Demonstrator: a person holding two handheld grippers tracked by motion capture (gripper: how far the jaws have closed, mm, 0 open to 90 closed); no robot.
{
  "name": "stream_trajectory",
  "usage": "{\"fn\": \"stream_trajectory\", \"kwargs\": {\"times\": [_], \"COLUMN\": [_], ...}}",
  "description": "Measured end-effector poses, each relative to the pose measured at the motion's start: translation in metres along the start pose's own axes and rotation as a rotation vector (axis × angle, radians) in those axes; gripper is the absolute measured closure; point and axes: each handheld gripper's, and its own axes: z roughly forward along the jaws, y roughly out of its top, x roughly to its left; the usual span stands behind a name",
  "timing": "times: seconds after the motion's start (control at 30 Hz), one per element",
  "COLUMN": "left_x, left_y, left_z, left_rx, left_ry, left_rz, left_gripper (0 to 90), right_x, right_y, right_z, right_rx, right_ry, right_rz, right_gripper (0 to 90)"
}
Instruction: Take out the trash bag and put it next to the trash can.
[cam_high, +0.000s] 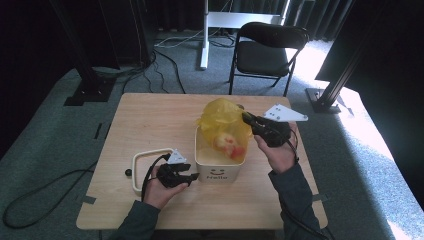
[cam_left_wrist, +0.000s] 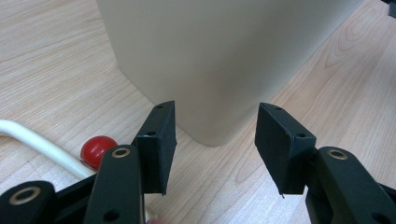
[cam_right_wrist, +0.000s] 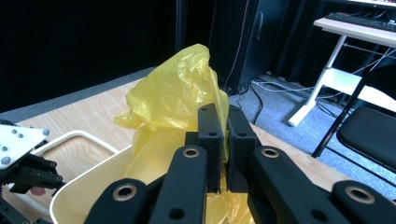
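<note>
yellow plastic bag stands in the white bin near the middle of the wooden table, its top bunched and rising well above the bin's rim, with something pale and red-orange showing through the film lower down.

at the far left of the tabletop lies a white rounded frame, flat on the wood, with a small dark knob just beside its left edge. in the left gripper view this frame shows as a white bar, and a red ball sits touching or just beside it; which of the two, i cannot tell.

the left gripper rests low over the table just left of the bin, held in the person's left hand. in its own view the left gripper has its jaws spread wide, nothing between them, aimed at the bin's rounded corner, which stands close ahead.

the bin front carries a smiley mark and the word "hello".

right of the bin, the right gripper reaches in toward the bag's top from the person's right hand. in its own view the right gripper has its jaws pressed nearly together, pinching the yellow film at the bag's upper part, above the bin rim.

beyond the table a black folding chair stands on grey carpet.
</note>
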Motion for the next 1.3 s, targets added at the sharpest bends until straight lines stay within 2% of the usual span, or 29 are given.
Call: {"fn": "stream_trajectory", "kwargs": {"times": [0.77,1.3], "left_x": [0.001,0.001], "left_y": [-0.001,-0.001], "left_z": [0.001,0.000], "left_rx": [0.002,0.004], "left_ry": [0.002,0.003], "left_rz": [-0.013,-0.013], "left_gripper": [48.8,48.8], "right_x": [-0.017,-0.032], "right_y": [0.010,0.013], "right_z": [-0.021,-0.047], "right_rx": [-0.047,-0.089], "right_ry": [-0.062,-0.135], "right_rz": [0.020,0.034], "right_gripper": [87.2,87.2]}}
